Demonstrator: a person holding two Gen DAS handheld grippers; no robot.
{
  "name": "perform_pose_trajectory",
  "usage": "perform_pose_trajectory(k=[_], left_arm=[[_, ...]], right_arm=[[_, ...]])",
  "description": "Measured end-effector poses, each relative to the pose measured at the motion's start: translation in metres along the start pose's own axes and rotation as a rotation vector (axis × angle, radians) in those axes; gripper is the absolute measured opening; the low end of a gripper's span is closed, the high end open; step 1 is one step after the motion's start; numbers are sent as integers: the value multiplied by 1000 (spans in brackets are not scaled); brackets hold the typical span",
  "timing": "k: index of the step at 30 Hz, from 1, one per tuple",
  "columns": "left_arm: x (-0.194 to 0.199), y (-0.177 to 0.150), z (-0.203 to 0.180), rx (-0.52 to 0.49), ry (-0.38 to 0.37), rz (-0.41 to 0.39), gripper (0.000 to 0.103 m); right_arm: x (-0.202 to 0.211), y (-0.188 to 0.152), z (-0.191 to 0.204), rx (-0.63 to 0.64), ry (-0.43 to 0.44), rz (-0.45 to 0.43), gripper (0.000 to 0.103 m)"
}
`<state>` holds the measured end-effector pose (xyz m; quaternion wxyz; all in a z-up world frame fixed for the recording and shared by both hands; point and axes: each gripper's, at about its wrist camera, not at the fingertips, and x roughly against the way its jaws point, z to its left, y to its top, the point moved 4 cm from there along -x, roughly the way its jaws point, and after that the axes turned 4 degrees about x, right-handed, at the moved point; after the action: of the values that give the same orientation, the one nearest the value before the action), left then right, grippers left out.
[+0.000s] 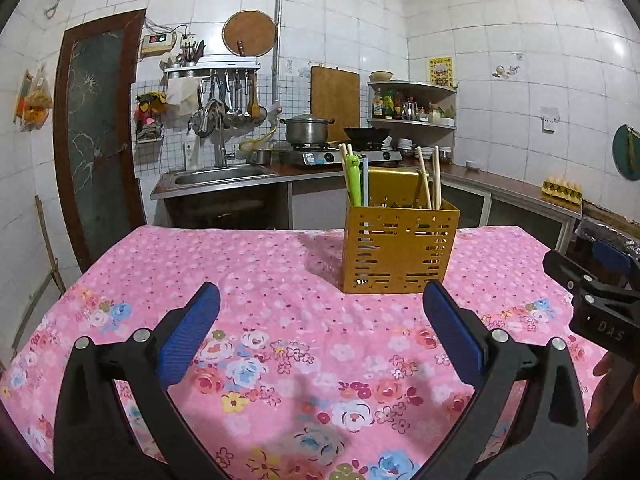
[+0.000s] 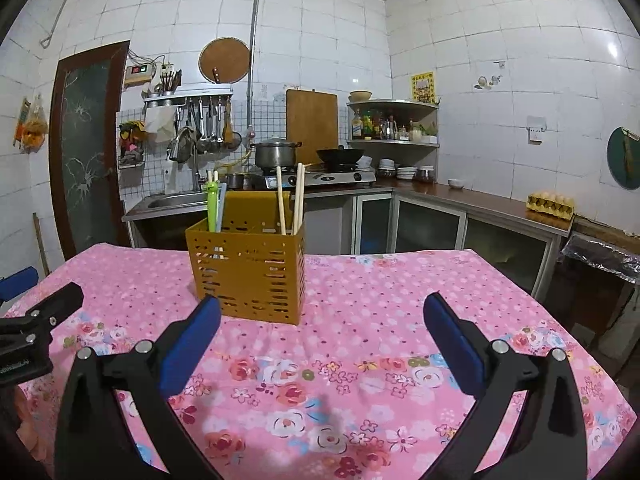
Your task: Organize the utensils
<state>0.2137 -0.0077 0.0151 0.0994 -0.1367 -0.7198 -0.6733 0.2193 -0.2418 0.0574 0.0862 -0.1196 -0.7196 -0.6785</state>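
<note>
A yellow slotted utensil holder (image 1: 398,250) (image 2: 249,272) stands upright on the pink floral tablecloth (image 1: 280,280) (image 2: 380,300). Its left compartment holds a green utensil (image 1: 354,182) (image 2: 212,206) and a pale blue one (image 2: 221,208). Wooden chopsticks (image 1: 430,178) (image 2: 290,198) lean in its right compartment. My left gripper (image 1: 321,298) hangs open above the cloth, short of the holder, with nothing between its blue pads. My right gripper (image 2: 322,308) is open and empty too, the holder just beyond its left finger. Each gripper shows at the edge of the other's view.
Behind the table runs a kitchen counter with a sink (image 1: 220,174), a pot (image 1: 306,130) and a wok (image 2: 340,156) on a gas stove, and a corner shelf of bottles (image 2: 390,124). An egg tray (image 2: 550,203) sits on the right counter.
</note>
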Motion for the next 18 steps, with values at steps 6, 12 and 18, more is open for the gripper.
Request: perform_pose_trajectory(k=[6,12,18], left_arm=[[0,-5,-2,-3,-14,-1,98],[7,-4,-4,-6,-5,-35,98],[9,-4,-1,6,-3,-42,98]], right_arm=[[4,-4,-1,-9,-1,9,99],[13,-3,0,16,-33,-29,99],[15,-4,1,10,-22,-35,99]])
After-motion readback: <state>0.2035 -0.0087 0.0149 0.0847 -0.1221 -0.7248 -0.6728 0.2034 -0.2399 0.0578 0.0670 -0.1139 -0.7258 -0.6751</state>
